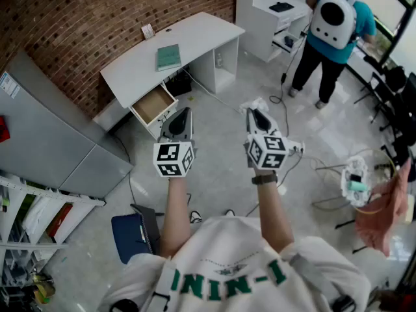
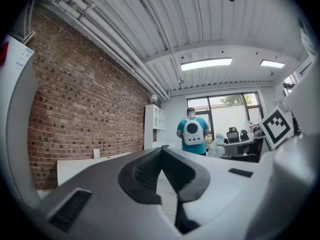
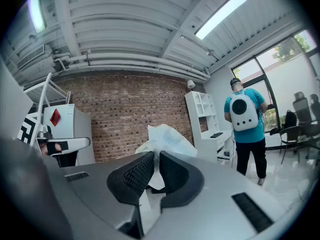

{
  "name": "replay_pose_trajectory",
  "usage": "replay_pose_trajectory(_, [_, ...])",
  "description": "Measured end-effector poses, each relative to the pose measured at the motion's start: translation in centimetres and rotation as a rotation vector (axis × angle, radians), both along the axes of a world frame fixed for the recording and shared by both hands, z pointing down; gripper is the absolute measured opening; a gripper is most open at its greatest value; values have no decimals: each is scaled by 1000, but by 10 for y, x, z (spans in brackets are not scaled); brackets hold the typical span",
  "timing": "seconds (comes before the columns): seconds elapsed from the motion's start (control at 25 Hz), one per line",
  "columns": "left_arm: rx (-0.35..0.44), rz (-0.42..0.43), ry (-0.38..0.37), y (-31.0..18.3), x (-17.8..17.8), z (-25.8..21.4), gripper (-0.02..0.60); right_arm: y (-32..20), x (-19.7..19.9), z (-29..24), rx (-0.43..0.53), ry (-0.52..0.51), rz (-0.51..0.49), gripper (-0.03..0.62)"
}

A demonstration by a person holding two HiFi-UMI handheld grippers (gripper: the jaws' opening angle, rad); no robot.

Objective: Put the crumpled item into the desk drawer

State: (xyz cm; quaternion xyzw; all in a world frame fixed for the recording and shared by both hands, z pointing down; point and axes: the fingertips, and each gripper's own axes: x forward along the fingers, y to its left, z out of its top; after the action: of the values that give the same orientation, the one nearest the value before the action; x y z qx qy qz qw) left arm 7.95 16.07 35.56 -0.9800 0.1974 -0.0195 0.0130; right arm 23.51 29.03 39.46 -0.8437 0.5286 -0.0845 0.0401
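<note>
A crumpled white item sticks up from between the pads of my right gripper, which is shut on it. In the head view the item shows just beyond the right gripper, held over the floor. The white desk stands against the brick wall, and its wooden drawer is pulled open at the near left end. My left gripper hovers just right of the drawer. Seen from its own camera, the left gripper is shut with nothing in it.
A green book lies on the desk. A grey cabinet fills the left side. A person with a white backpack stands at the far right by white shelving. Cables and a blue case lie on the floor.
</note>
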Motion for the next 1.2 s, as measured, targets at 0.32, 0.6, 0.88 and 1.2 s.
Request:
replay_pose_trajectory(0.32, [8,-54,-23,15,11,10,-2,13,32,3,47,-14,-25,34])
replay_pose_trajectory(0.6, [-30,-129,-55,-11,4,27,-2,-18,27,26,9,-65,-97,34])
replay_pose_trajectory(0.88, [-46,-96,-78,-53,35,47,-2,-69,38,37,-18,-76,-122,34])
replay_pose_trajectory(1.2, [-49,-86,-56,-118,63,38,-2,-134,60,24,2,-58,-156,34])
